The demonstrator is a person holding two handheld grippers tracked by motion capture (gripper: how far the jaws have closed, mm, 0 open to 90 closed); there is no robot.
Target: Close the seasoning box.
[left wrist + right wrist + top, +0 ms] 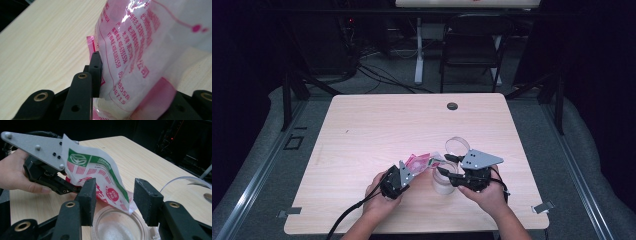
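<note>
1. My left hand-held gripper point(408, 176) clamps the pink packet point(419, 161), tilting it so its corner hangs over the jar point(443, 183).
2. My right hand-held gripper point(116, 202) stands wide around the jar's rim, nothing gripped, probably just steadying it on the surface point(377, 125).

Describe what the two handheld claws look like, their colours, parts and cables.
Both are black. The left claw carries a grey three-cornered plate and trails a black cable; the right claw has a larger grey plate with dark screws. Its fingers are blocky black pads on arms with brass-ringed pivots.
</note>
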